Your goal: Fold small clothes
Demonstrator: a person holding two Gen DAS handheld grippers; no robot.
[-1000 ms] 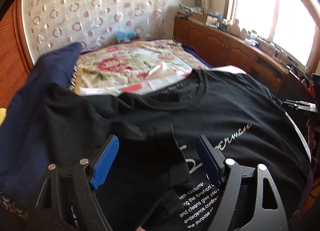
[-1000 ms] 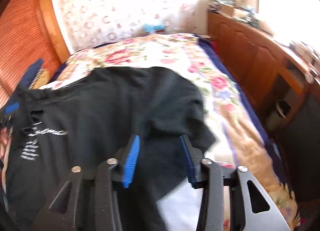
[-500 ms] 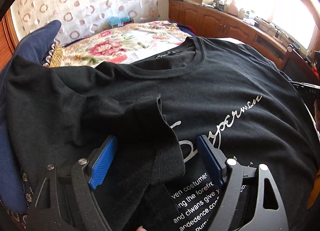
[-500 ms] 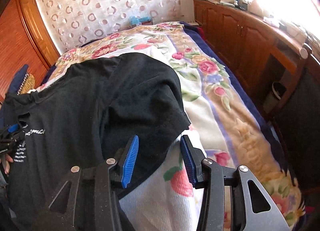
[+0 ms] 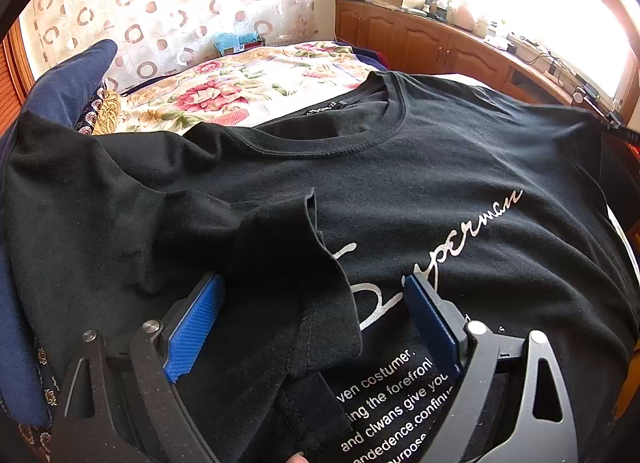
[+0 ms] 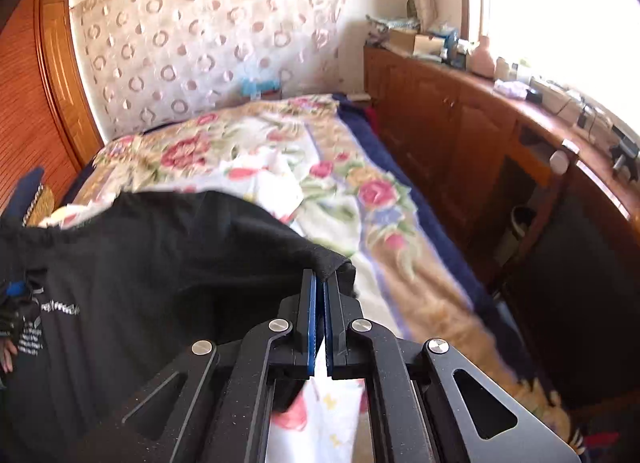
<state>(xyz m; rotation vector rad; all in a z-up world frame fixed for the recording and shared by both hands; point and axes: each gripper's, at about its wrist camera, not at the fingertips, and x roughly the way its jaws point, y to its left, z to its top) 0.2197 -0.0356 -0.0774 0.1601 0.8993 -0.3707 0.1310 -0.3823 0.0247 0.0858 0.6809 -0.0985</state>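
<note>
while the black t-shirt (image 5: 440, 191) lies spread on the bed (image 6: 344, 191), the right tongs (image 6: 319, 283) have just snapped tight on its sleeve edge. the left tongs (image 5: 316, 327) have just widened, the other sleeve (image 5: 288, 263) loose between them. risk: the thin pinch slips, so the sleeve drops mid-fold.
</note>
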